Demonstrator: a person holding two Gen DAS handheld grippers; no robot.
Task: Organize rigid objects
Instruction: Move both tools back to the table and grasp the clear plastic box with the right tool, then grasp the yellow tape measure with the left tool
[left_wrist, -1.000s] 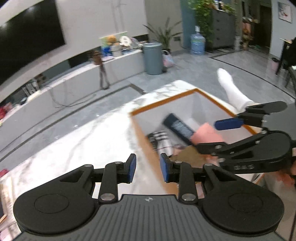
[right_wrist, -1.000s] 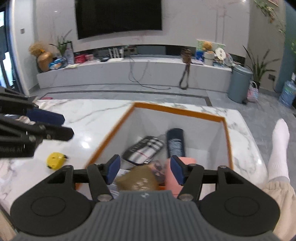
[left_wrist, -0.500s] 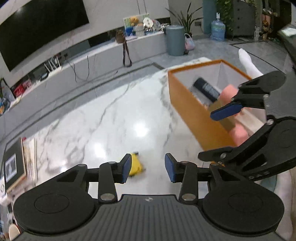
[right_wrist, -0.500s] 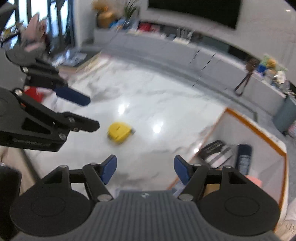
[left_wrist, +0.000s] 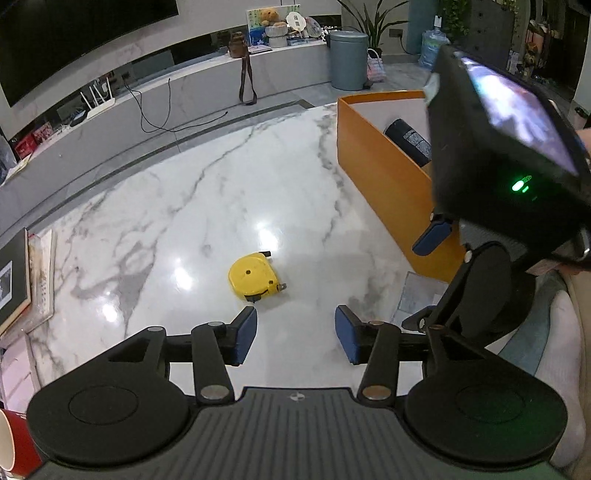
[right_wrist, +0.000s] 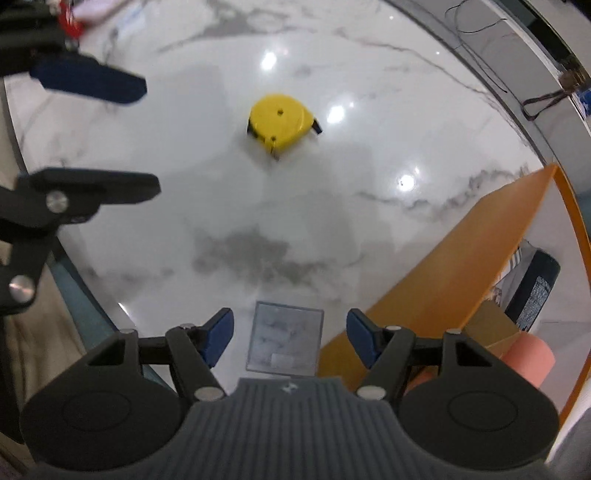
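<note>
A yellow tape measure (left_wrist: 255, 275) (right_wrist: 279, 122) lies flat on the white marble table (left_wrist: 207, 206). My left gripper (left_wrist: 295, 334) hovers just short of it, its jaws opening, nothing between them. My right gripper (right_wrist: 290, 339) points straight down, open, over a flat clear square case (right_wrist: 284, 338) (left_wrist: 417, 295) lying beside the orange box (right_wrist: 443, 280) (left_wrist: 380, 177). The box holds a dark cylinder (left_wrist: 408, 142) (right_wrist: 535, 291), a pink item (right_wrist: 528, 362) and a striped thing. The left gripper (right_wrist: 151, 138) shows at the left of the right wrist view.
A dark book (left_wrist: 14, 280) lies at the table's left edge, and a red cup (left_wrist: 14, 443) stands at the near left corner. Beyond the table are a low TV bench and a grey bin (left_wrist: 347, 61). The table's near edge runs below the right gripper.
Both grippers have swung left from above the box to over the bare marble. The left jaws have widened. The right gripper has tipped down onto the table, with the tape measure ahead of it.
</note>
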